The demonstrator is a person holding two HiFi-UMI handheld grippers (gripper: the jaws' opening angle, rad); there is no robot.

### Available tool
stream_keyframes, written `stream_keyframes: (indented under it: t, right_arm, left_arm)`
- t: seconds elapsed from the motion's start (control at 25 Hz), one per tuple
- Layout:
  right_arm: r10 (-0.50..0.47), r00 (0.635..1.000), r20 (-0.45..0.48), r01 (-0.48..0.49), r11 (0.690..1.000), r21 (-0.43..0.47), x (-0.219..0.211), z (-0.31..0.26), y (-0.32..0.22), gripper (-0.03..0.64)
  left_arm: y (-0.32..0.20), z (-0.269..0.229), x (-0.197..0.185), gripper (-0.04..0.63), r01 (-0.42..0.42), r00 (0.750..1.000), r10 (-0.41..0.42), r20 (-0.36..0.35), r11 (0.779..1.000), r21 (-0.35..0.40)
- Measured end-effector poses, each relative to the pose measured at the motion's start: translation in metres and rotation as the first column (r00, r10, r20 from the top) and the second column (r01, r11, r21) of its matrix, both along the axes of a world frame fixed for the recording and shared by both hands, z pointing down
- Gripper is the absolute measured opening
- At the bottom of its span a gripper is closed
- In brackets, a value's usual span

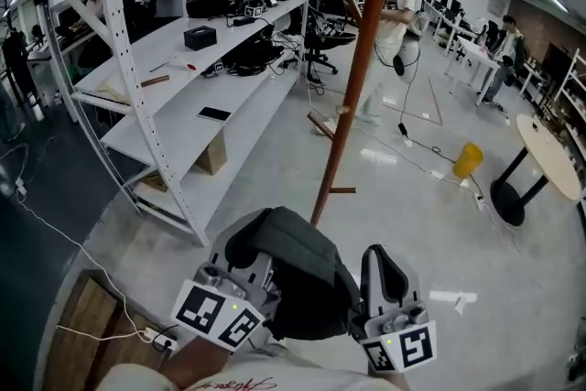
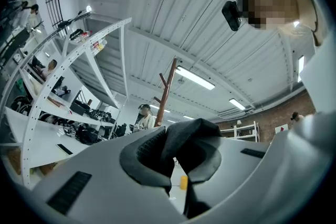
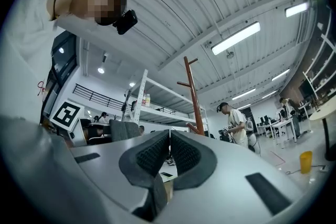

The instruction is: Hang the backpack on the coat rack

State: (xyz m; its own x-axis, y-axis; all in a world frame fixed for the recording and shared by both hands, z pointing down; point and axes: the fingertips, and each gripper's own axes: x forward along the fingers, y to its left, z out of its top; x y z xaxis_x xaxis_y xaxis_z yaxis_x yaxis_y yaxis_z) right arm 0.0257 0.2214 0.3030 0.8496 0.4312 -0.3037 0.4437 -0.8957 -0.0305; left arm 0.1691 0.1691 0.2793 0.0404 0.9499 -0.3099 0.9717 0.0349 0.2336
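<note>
In the head view a dark grey backpack [image 1: 298, 275] hangs low in front of me, between my two grippers. My left gripper [image 1: 252, 263] is at its left side; in the left gripper view [image 2: 176, 157] the pads are shut on a fold of the backpack's dark fabric [image 2: 191, 136]. My right gripper [image 1: 385, 268] stands just right of the backpack, and in the right gripper view [image 3: 169, 152] its pads meet with nothing between them. The brown wooden coat rack [image 1: 357, 59] stands on the floor straight ahead, its pegs bare; the coat rack [image 2: 167, 89] shows beyond the left jaws and the coat rack [image 3: 193, 97] beyond the right jaws.
A white shelving unit [image 1: 183, 78] with boxes and cables runs along the left. A person [image 1: 394, 14] stands just behind the rack. A yellow object [image 1: 467, 160] lies on the floor to the right, near a round table [image 1: 549, 156]. A wooden board [image 1: 82, 325] and cables lie at bottom left.
</note>
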Motion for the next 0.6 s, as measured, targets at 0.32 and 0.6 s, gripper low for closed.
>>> stream_keyframes:
  t: [0.32,0.6]
  right_arm:
    - [0.044,0.999,0.025,-0.045,0.998,0.032,0.003,0.004,0.038,0.02]
    - [0.045,0.999,0.02,-0.045,0.999,0.017,0.002,-0.006,0.066,0.02]
  left_arm:
    - [0.06,-0.011,0.015,0.041,0.003,0.994,0.001,-0.107,0.999,0.037]
    - [0.106,-0.077,0.037,0.041,0.035,0.973,-0.042,-0.227,0.999,-0.033]
